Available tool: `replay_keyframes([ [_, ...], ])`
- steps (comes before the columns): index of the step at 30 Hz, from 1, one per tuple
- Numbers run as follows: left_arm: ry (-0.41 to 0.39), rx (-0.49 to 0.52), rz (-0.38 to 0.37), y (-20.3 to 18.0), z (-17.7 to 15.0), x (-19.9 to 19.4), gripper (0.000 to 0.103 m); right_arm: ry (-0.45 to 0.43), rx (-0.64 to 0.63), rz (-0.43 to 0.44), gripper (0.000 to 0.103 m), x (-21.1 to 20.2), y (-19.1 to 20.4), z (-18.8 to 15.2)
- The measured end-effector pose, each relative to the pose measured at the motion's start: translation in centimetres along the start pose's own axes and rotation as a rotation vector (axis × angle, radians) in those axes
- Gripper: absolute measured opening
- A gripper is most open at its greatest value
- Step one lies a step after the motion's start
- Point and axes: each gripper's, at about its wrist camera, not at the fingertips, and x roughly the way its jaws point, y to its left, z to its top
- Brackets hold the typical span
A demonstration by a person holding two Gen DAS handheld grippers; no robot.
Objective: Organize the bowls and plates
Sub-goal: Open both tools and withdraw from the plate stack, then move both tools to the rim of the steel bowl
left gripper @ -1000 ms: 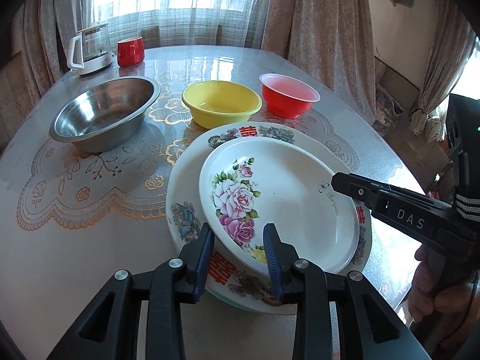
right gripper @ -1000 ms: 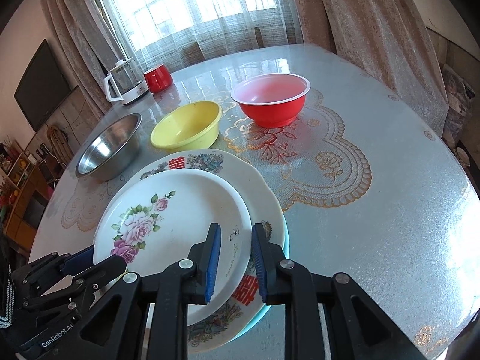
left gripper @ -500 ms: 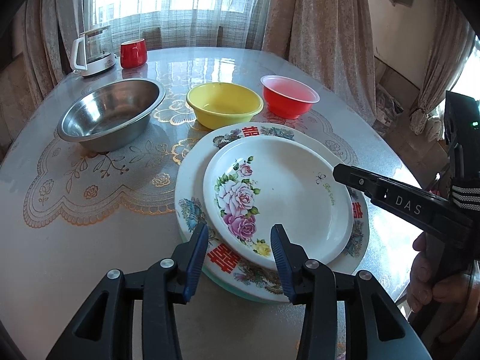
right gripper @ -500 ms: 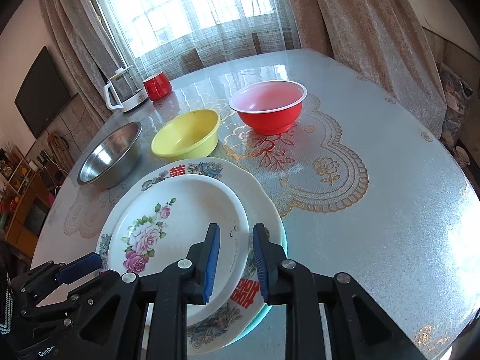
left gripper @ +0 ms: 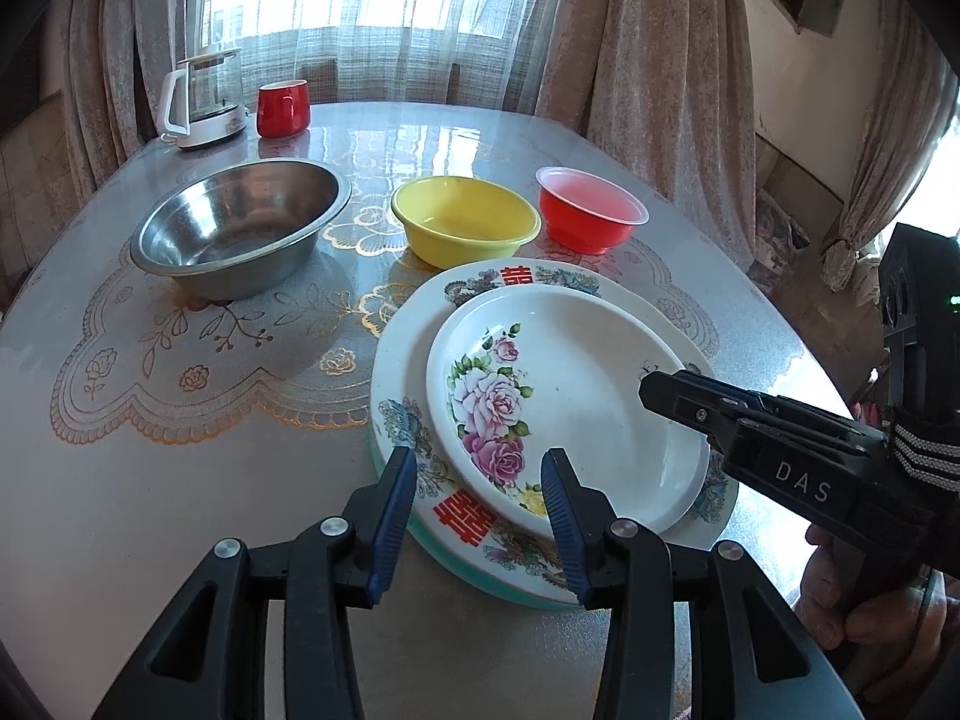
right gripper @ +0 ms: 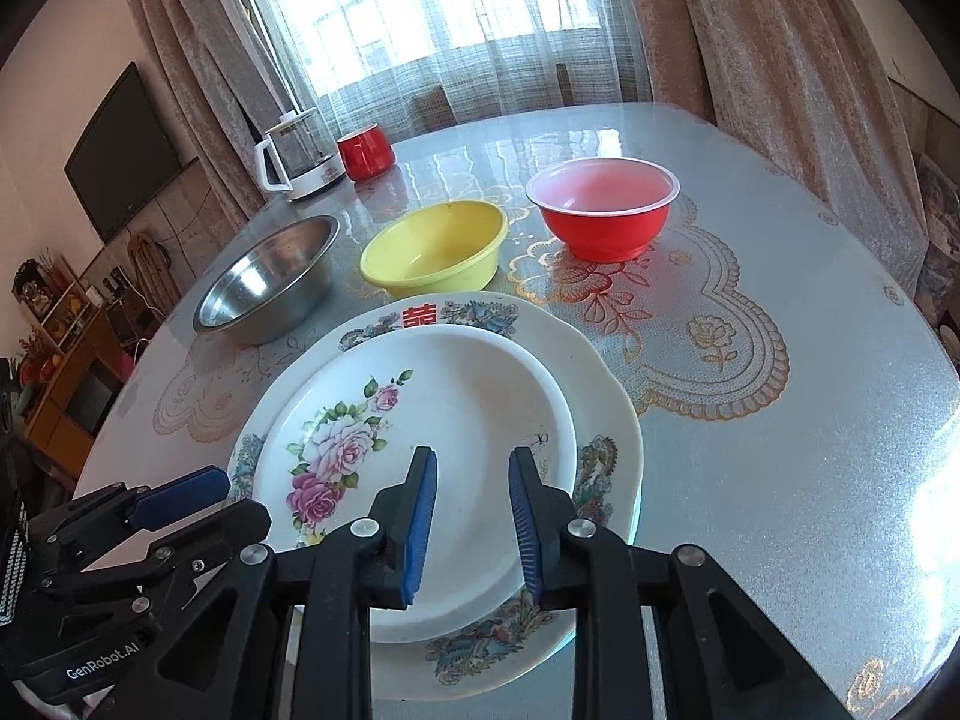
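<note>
Curtained window behind a round table [left gripper: 180, 498] under a glossy lace-print cover. At the far edge, a glass kettle [left gripper: 204, 99] beside a red mug [left gripper: 283, 108].

Three bowls in a row across the middle, all upright — steel bowl [left gripper: 240, 225] on the left, nothing in it; yellow bowl [left gripper: 465, 221] in the centre, nothing in it; red bowl [left gripper: 591, 209] on the right, its pale inside bare. The yellow bowl sits just beside the far rim of the plate stack.

Plate stack at the near side: rose plate [left gripper: 570, 396] lies on top of a larger bordered plate [left gripper: 396, 372], off-centre toward the right; a teal rim [left gripper: 480, 579] shows beneath both. Nothing on the rose plate.

Left tongs [left gripper: 477, 516] stand open over the stack's near rim, pads clear of it. Right tongs [right gripper: 471, 516] — jaws opening, over the rose plate's near right part, nothing between the pads. A hand [left gripper: 870, 612] holds the right tongs' grip.
</note>
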Motion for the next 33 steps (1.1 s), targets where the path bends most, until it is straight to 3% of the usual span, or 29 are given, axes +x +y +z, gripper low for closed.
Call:
replay_keyframes([
  [10,-0.007,-0.035,-0.001,0.3,0.3,0.1,0.044,-0.004,-0.009,0.028,0.027,-0.6,0.2,-0.7],
  [17,-0.059,-0.044,0.033,0.8,0.1,-0.9,0.044,-0.069,-0.072,0.006,0.040,-1.9,1.6,-0.5],
  [24,-0.087,-0.090,0.049,2.4,0.0,-1.7,0.044,-0.102,-0.097,0.061,0.041,-2.5,2.7,-0.4],
  [33,-0.105,-0.156,0.088,5.3,-0.3,-2.2,0.044,-0.057,-0.077,0.165,0.047,-1.5,3.9,0.0],
])
